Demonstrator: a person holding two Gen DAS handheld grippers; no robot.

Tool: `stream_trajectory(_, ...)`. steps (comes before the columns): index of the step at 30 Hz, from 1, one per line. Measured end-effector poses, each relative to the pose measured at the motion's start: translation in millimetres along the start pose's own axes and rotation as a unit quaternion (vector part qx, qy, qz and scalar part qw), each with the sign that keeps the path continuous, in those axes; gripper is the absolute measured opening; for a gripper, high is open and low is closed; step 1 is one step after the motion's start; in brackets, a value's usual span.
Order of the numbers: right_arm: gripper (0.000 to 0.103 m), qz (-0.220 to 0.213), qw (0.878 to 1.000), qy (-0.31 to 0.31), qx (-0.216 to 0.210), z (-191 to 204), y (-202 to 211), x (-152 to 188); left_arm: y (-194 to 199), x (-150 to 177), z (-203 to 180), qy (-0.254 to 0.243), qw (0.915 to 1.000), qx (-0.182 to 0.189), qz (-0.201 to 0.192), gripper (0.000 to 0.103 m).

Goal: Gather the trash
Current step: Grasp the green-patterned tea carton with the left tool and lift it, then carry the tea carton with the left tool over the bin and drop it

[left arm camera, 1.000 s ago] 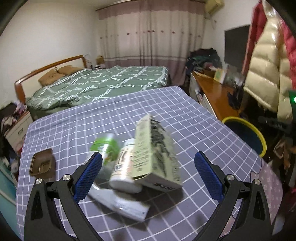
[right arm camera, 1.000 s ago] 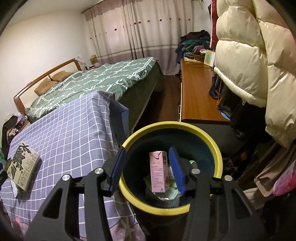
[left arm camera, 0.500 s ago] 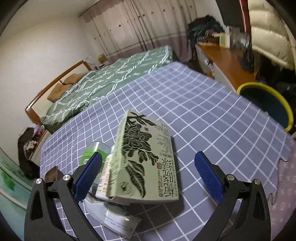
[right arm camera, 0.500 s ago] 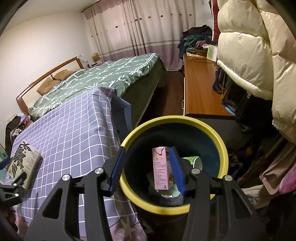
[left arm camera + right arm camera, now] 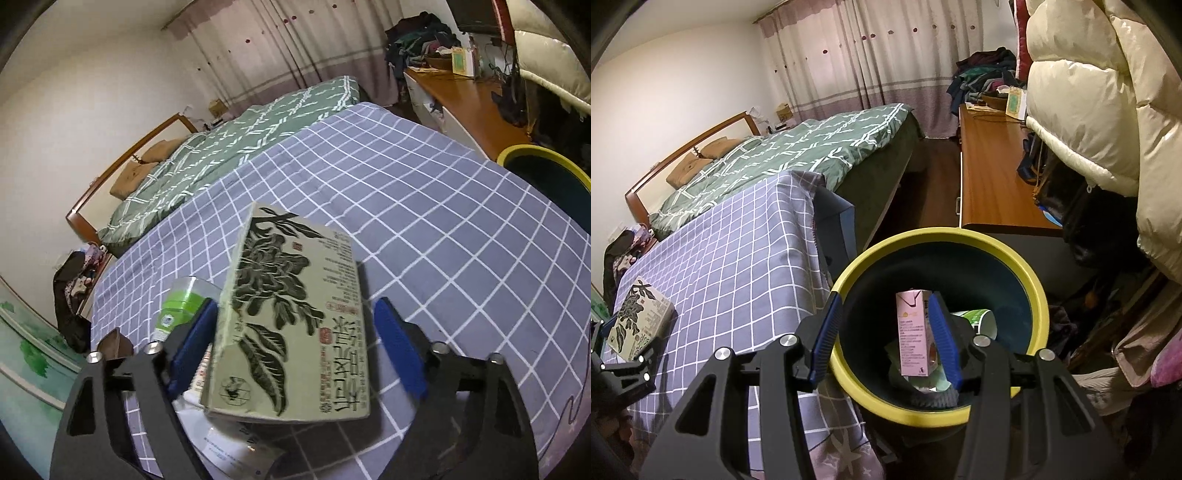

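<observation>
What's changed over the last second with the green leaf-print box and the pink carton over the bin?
The left gripper has moved in around the green leaf-print cardboard box on the checked cloth, and its jaws have just been closing on it, the left pad touching, the right still apart. The right gripper has kept the pink drink carton over the yellow-rimmed bin.

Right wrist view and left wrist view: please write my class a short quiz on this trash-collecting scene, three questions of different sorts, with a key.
1. True or false: the pink carton lies on the checked cloth.
2. Multiple choice: the rim of the bin is A) red, B) yellow, C) white.
3. Short answer: which printed item lies on the checked cloth?

Key
1. False: it stands inside the bin.
2. B.
3. The green box with the leaf print.
</observation>
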State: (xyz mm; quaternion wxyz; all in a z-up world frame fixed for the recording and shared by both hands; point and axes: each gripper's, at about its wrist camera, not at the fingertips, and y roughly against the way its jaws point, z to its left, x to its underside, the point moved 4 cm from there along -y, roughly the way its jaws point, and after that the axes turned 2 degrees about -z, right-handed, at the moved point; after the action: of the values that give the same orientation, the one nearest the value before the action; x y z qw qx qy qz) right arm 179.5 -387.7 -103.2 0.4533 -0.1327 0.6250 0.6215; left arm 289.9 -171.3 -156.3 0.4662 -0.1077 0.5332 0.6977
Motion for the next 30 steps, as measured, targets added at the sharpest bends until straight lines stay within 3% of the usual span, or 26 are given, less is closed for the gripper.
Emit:
stream_trajectory(16,0.046,0.001,1.000,0.004,-0.007,3,2,0,30,-6,12,0.046,0.9927,0.110,-0.019,0.076)
stream_trajectory(30,0.047,-0.018,1.000,-0.016,0.000,-33,31,2,64,-39,-40,0.012,0.9856,0.163,-0.044,0.077)
